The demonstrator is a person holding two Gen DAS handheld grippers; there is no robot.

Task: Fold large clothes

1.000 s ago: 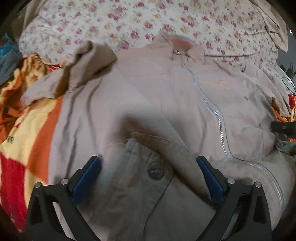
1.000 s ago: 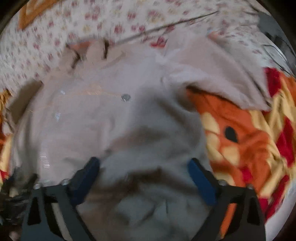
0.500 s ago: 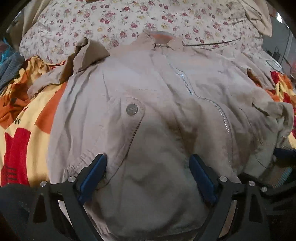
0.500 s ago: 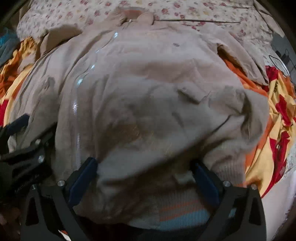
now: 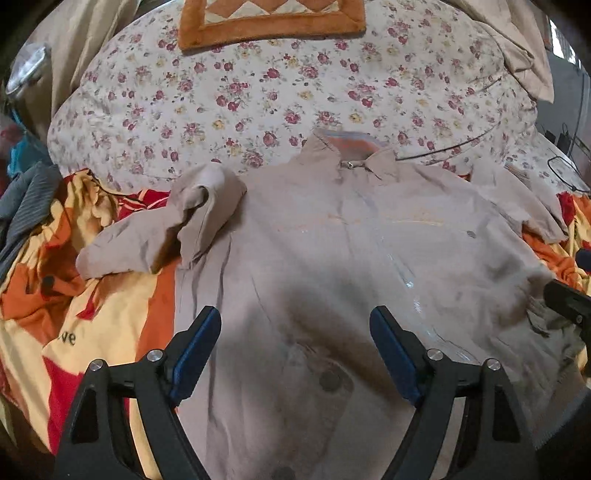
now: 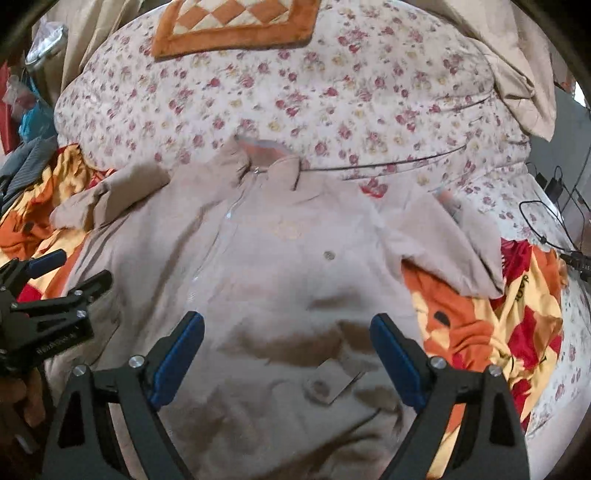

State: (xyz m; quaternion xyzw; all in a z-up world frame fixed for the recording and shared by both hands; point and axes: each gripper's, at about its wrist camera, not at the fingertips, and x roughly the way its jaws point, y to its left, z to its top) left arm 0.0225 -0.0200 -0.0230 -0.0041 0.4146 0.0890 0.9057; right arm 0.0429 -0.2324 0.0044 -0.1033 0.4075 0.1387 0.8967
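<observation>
beige zip-front cloth jacket (image 5: 369, 258): flat on bed, collar toward floral quilt (image 5: 258, 92) | left gripper (image 5: 295, 332), right gripper (image 6: 286, 332): fingers spread, closing, pinching nothing

A jacket (image 5: 351, 240) lies spread front-up in the middle of the bed (image 5: 258, 92), its collar toward the far edge and resting against a quilt (image 6: 332, 92) that covers the far half. A blanket (image 5: 92, 325) lies under the jacket and shows on both the left and right sides, with the left sleeve (image 5: 166, 229) bunched on it. A mat (image 5: 273, 22) sits on the quilt at the far edge, and cables (image 6: 554, 206) lie at the right edge.
</observation>
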